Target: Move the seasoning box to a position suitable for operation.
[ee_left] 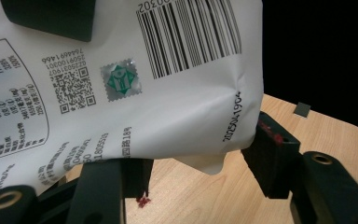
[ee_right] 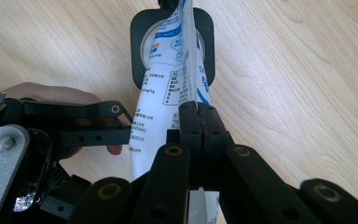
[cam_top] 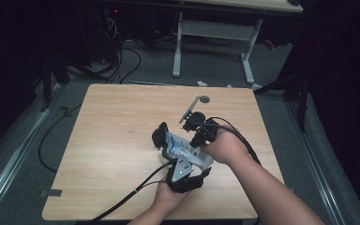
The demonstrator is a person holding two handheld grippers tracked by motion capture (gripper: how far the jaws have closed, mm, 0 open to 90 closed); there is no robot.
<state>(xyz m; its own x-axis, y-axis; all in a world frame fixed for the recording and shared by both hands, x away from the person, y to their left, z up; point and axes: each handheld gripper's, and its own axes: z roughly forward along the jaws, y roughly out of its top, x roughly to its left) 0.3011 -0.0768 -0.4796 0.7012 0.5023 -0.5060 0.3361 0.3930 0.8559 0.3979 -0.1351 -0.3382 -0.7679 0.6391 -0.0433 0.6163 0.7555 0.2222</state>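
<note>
White printed pouch (cam_top: pixel 183 149) hangs above the wooden table (cam_top: pixel 112 140) in the high view, between both grippers; left gripper (ee_left: pixel 196 175) view: jaws clamp the pouch's body (ee_left: pixel 121 70); right gripper (ee_right: pixel 199 122) view: jaws pinch its edge (ee_right: pixel 168 93); likely tearing open; next, pull apart steadily.

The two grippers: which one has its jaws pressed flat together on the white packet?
The right gripper. Its jaws meet on the thin edge of the white packet, while the left gripper stands wider, its jaws spread across the packet's broad printed side.
</note>
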